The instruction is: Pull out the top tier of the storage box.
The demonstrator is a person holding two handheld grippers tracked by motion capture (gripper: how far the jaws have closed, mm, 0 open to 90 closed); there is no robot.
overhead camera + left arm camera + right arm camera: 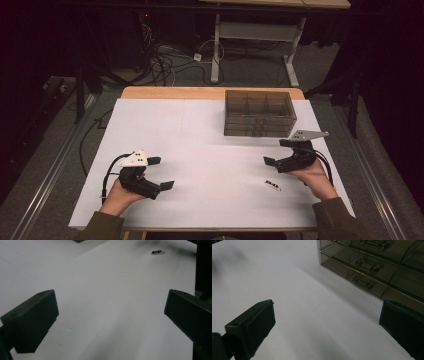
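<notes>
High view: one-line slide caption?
Two open hand-held grippers, left and right, flank a small beaded clip before a smoked drawer box.

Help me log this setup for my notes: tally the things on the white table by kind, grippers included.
Grippers: 2, left gripper, right gripper
Clear drawer box: 1
Small beaded piece: 1
Total: 4

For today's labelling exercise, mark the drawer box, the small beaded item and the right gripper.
drawer box (pixel 259 114), high view, front wall.
small beaded item (pixel 272 185), high view, its middle.
right gripper (pixel 278 151), high view, midway between its fingertips.
</notes>
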